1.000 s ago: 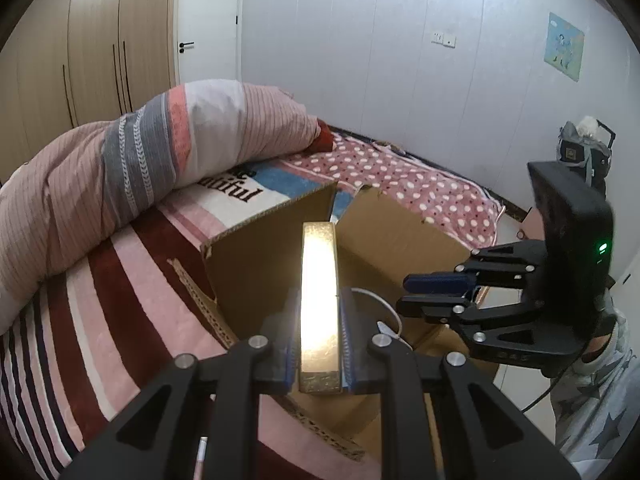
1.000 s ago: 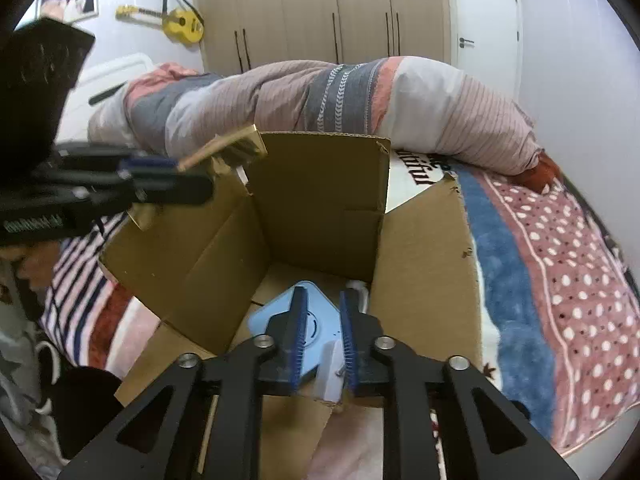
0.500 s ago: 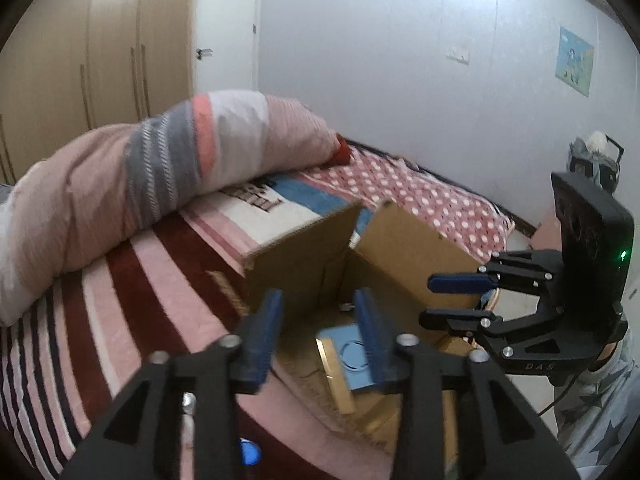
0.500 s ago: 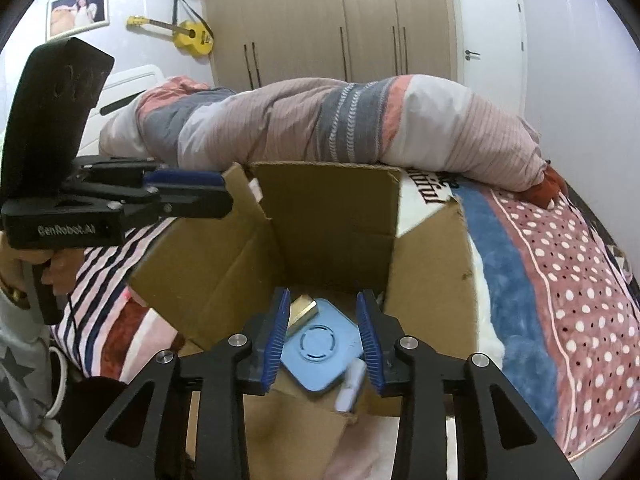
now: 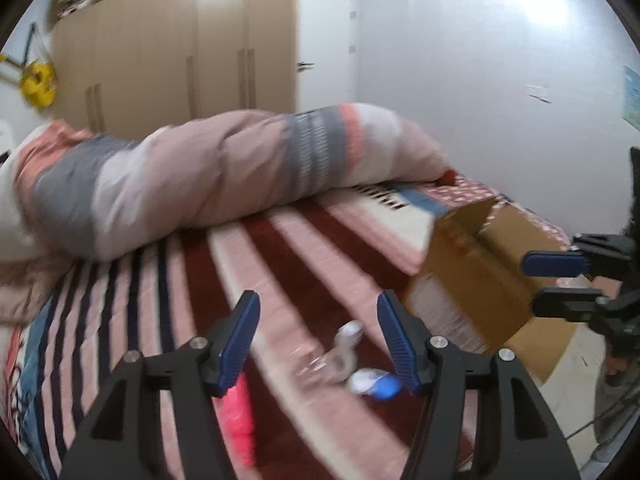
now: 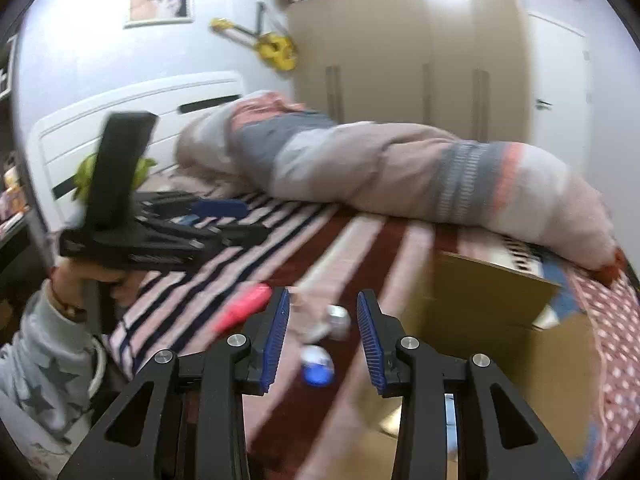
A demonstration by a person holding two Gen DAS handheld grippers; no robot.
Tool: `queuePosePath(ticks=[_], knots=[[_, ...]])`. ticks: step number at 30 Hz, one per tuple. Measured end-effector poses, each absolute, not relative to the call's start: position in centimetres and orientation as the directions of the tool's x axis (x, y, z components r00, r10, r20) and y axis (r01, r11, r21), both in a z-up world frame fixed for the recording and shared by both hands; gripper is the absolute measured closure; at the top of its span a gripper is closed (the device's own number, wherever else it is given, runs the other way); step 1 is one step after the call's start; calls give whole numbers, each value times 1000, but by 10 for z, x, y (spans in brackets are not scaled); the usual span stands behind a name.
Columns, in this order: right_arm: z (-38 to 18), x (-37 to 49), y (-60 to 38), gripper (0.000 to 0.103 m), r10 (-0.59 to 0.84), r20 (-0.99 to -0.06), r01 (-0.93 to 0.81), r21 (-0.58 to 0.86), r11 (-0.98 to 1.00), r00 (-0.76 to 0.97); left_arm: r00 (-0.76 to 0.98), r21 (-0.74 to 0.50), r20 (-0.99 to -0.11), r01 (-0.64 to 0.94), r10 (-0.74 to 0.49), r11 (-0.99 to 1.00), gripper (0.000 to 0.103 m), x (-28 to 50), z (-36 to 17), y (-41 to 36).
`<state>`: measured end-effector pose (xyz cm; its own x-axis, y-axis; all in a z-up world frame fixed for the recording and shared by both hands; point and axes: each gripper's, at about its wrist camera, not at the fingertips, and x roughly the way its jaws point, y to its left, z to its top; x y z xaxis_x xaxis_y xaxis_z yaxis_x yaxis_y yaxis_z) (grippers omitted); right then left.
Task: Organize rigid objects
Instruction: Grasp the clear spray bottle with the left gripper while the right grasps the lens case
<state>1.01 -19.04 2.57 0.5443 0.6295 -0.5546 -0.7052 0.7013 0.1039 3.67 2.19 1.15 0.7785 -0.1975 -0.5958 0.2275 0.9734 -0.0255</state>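
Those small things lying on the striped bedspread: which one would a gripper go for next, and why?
Probably the right gripper should ease down onto the blue-and-white object: it lies loose on the bedspread almost between the open fingers, beside the cardboard box.

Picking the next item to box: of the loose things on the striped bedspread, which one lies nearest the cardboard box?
The small blue-and-white rounded object, closest to the cardboard box. The clear bottle lies just beyond it; the pink tube lies farthest left.
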Motion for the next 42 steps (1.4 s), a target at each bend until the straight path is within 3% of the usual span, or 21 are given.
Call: queuePosePath(ticks=[4, 10, 14, 24, 25, 27, 29, 31, 35, 42], knots=[[9, 7, -144, 70, 641, -602, -745, 110, 658, 477, 763, -62, -623, 171, -172, 983, 45, 26, -21, 60], [-51, 21, -94, 56, 573, -717, -733, 129, 668, 397, 717, -108, -674, 142, -178, 984, 45, 26, -75, 82], [-93, 33, -90, 46, 482, -773, -675, 96, 732, 413, 685, -166, -683, 191, -253, 967, 45, 36, -100, 75], [-153, 63, -108, 45, 339, -824, -574, 20, 818, 454, 604, -279, -696, 272, -389, 921, 45, 97, -136, 32], [-155, 64, -108, 45, 336, -827, -573, 19, 819, 452, 600, -281, -701, 266, -386, 922, 47, 103, -140, 28], [-161, 65, -109, 45, 333, -828, -580, 12, 814, 451, 591, -282, -711, 256, -380, 925, 70, 112, -146, 24], [-162, 65, -106, 45, 338, -827, -591, 8, 807, 450, 594, -278, -715, 244, -370, 929, 71, 117, -150, 23], [-162, 67, -106, 45, 344, -822, -597, 7, 802, 453, 602, -261, -714, 244, -357, 934, 74, 116, -149, 22], [-164, 69, -103, 75, 340, -825, -608, -6, 794, 451, 603, -230, -724, 245, -334, 942, 79, 110, -148, 26], [-149, 55, -98, 75, 391, -801, -646, 7, 763, 453, 628, -222, -709, 235, -322, 946, 79, 88, -132, 43]])
